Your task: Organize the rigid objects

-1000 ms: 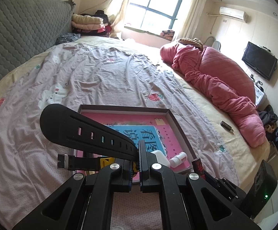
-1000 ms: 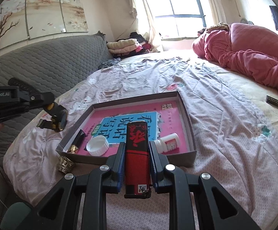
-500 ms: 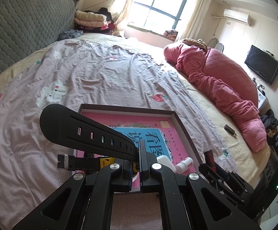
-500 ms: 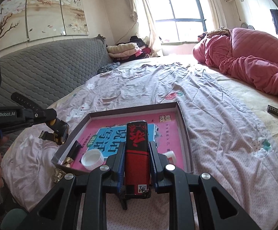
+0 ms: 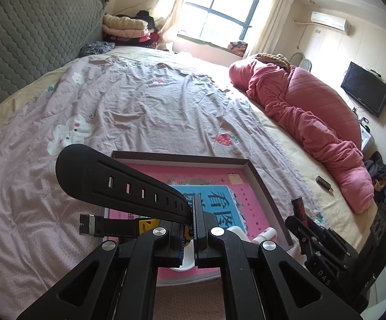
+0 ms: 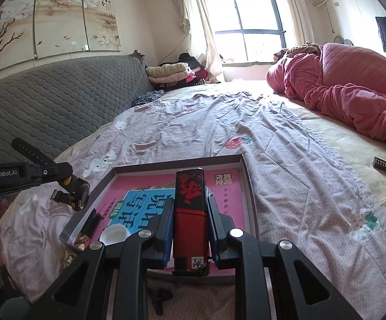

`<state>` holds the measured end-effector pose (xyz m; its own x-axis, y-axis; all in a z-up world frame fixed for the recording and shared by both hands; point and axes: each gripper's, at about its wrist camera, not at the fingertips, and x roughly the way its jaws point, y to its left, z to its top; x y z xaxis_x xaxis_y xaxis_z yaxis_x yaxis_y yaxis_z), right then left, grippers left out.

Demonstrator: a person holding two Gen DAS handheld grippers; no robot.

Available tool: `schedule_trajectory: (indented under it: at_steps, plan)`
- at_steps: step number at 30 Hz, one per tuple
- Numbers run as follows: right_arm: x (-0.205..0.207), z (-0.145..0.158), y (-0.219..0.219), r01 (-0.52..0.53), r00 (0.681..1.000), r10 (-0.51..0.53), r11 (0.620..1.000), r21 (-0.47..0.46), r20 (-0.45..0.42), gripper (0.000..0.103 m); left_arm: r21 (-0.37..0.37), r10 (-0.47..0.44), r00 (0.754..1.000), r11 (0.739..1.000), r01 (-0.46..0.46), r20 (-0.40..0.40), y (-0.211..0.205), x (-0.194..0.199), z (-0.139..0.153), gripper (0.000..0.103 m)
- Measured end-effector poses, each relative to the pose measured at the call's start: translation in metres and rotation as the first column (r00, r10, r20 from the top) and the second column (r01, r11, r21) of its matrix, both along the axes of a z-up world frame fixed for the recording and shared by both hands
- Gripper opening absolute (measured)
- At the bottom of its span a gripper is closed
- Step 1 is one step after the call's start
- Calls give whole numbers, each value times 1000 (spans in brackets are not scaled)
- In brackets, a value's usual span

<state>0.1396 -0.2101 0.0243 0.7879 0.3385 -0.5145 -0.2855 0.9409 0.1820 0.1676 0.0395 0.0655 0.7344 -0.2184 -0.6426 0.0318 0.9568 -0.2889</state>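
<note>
A shallow brown box tray point(image 5: 262, 184) with a pink and blue book cover as its floor lies on the bed. My left gripper point(image 5: 194, 213) is shut on the strap of a black watch point(image 5: 118, 184) with yellow details, held above the tray's near left edge. From the right wrist, the watch point(image 6: 78, 192) hangs at the left gripper point(image 6: 59, 172) just left of the tray rim point(image 6: 247, 184). My right gripper point(image 6: 190, 205) is shut on a red and black lighter point(image 6: 191, 213) that stands upright over the tray's near part.
In the tray lie a white cap point(image 6: 113, 234), a small white bottle point(image 5: 266, 233) and a black oblong item point(image 6: 90, 222). A gold piece point(image 6: 69, 256) sits outside its near left corner. A small dark fob point(image 6: 383, 164) and a pink quilt point(image 6: 352, 93) lie at the right.
Both grippers have moved forward toward the tray with their objects. The lighter now stands over the tray's near part, and the watch hangs closer to the tray's left rim.
</note>
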Motion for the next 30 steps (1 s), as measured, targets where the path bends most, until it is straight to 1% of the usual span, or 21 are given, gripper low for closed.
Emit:
schedule_trajectory:
  at_steps: [4, 6, 12, 17, 23, 30]
  plan:
    - [7, -1, 0, -1, 1000, 1, 1000, 0, -4, 23, -22, 8, 1000, 1000, -8, -7, 8, 8, -3, 4]
    - [9, -3, 1, -3, 1000, 3, 1000, 4, -8, 23, -21, 12, 1000, 1000, -12, -9, 11, 11, -5, 4]
    - [11, -6, 7, -23, 1000, 24, 1000, 11, -19, 23, -3, 4, 1000, 1000, -4, -20, 11, 19, -13, 4]
    - [14, -9, 7, -32, 999, 32, 999, 14, -32, 23, 11, -3, 998, 1000, 4, -62, 7, 24, -26, 4]
    - [18, -13, 5, -31, 998, 32, 999, 21, -49, 23, 40, -4, 996, 999, 8, -87, 4, 26, -39, 4]
    - [21, -18, 5, -37, 996, 39, 999, 18, -80, 23, 54, 10, 995, 999, -5, -99, 2, 28, -47, 4]
